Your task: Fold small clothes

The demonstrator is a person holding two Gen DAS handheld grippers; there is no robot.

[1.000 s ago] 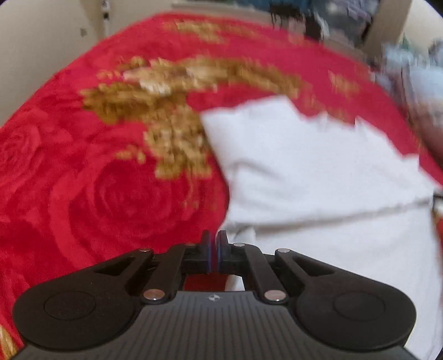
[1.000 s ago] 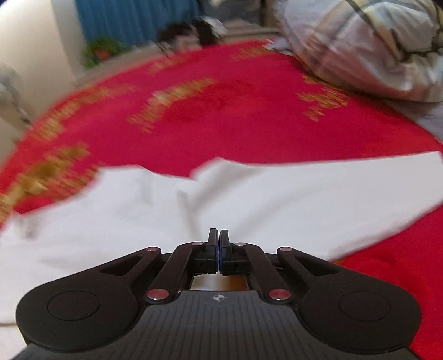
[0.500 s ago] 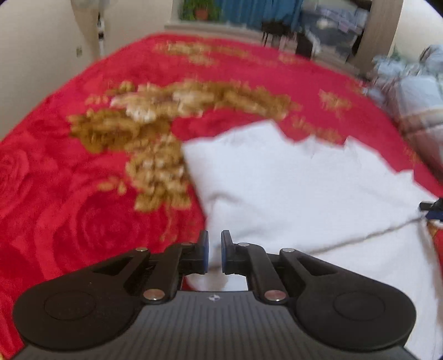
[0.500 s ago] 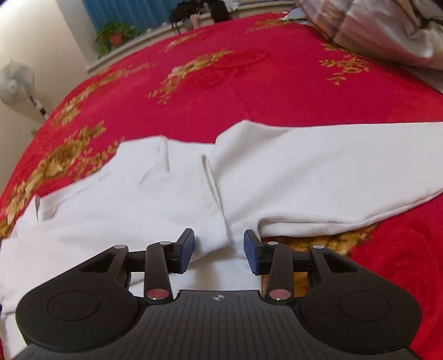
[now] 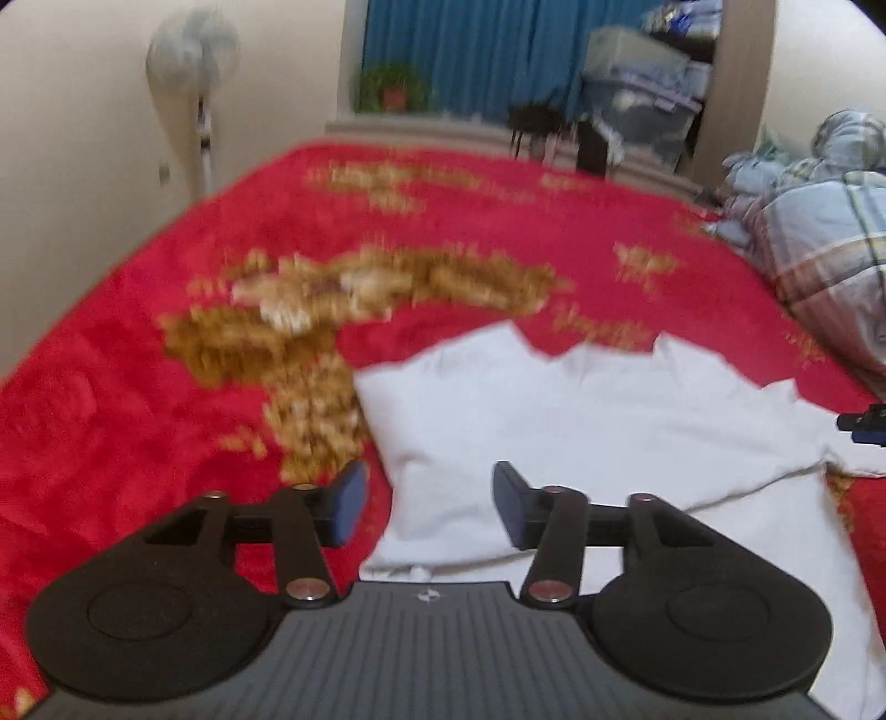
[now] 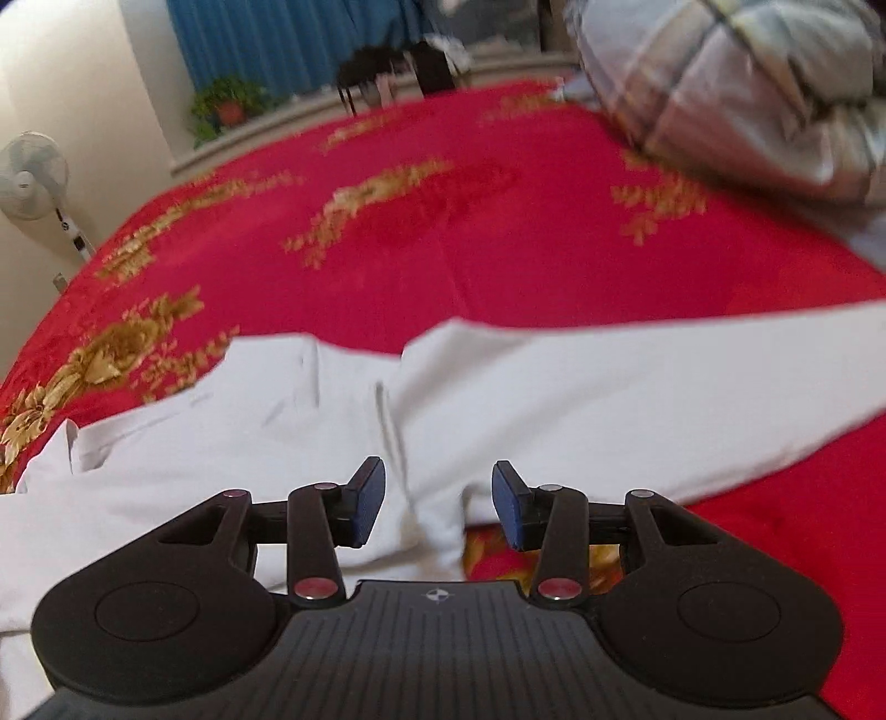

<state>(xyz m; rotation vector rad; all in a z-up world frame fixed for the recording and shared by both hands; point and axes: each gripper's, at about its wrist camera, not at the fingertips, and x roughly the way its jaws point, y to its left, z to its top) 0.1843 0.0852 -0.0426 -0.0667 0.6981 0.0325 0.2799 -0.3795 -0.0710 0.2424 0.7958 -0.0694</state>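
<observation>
In the left wrist view we saw a fan [image 5: 194,61] at the upper left against the wall, then a potted plant [image 5: 392,91] before a blue curtain [image 5: 470,55] at the top centre. Below them spread the bed [image 5: 138,387], covered in red with gold flowers. Our left gripper [image 5: 425,504] filled the bottom of the frame; its jaws were opening, their blue pads well apart, pressing on nothing. Through the gap we saw the left edge of the white garment [image 5: 554,410], lying folded on the bed from the centre to the right edge. A plaid quilt [image 5: 819,238] was heaped at the upper right, and a dark bit of the other gripper poked in at the right edge.

In the right wrist view the fan [image 6: 30,177] stood at the left edge, the plant [image 6: 224,108] and curtain [image 6: 288,39] along the top. The garment [image 6: 554,399] ran across the middle of the frame on the bed [image 6: 498,232], one part reaching to the right edge. Our right gripper [image 6: 437,504] sat at the bottom centre, its jaws opening too, with a fold of cloth showing in the gap but free of the pads. The quilt [image 6: 747,83] filled the upper right.
</observation>
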